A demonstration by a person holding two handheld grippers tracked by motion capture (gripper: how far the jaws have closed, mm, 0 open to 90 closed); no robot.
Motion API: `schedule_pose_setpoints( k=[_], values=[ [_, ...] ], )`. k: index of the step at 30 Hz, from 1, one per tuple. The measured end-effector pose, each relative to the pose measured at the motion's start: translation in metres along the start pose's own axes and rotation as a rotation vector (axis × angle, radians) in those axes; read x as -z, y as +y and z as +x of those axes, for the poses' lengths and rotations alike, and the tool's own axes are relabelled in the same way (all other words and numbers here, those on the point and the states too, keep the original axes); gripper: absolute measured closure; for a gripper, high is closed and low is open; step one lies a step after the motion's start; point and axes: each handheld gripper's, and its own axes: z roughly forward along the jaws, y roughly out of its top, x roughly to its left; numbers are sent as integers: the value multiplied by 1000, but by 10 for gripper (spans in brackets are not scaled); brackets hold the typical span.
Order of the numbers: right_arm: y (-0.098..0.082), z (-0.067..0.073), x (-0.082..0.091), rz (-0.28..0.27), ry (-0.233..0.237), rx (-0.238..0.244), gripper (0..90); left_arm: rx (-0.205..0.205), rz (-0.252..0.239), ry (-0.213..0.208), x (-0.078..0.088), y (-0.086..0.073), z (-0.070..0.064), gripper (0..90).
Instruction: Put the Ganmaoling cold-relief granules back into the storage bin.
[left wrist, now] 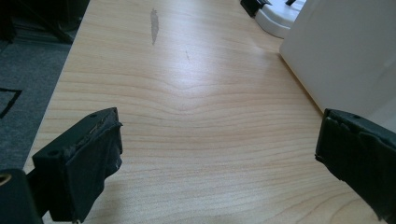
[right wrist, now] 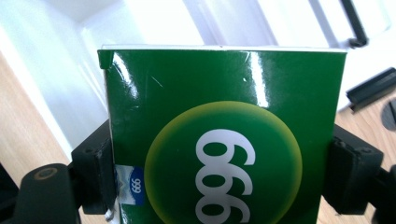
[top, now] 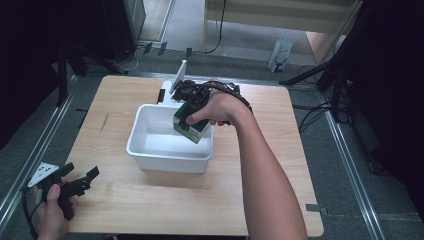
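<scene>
The right gripper (top: 192, 112) clamps a glossy green cardboard box (top: 192, 127) with a yellow-rimmed circle and white numerals, one black jaw pressed against each side of it. The box hangs tilted over the right end of the white rectangular plastic tub (top: 150, 150), which sits near the middle of the pale wooden table (top: 280, 150). In the right gripper view the box (right wrist: 224, 140) sits squarely between the jaws, with the tub's white inside beyond it. At the near left corner of the table, the left gripper (top: 82, 181) rests low with its jaws spread wide and nothing between them, well apart from the tub.
</scene>
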Motion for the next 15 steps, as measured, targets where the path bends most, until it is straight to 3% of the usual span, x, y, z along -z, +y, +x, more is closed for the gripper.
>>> schedule_pose_setpoints(
  k=[8,15],
  values=[
    [-7,1,-18,5,23,71,159,-2,-4,-2,0,0,0,11],
    [-15,-1,-30,-28,41,125,158,-2,-4,0,0,0,0,11]
  ],
)
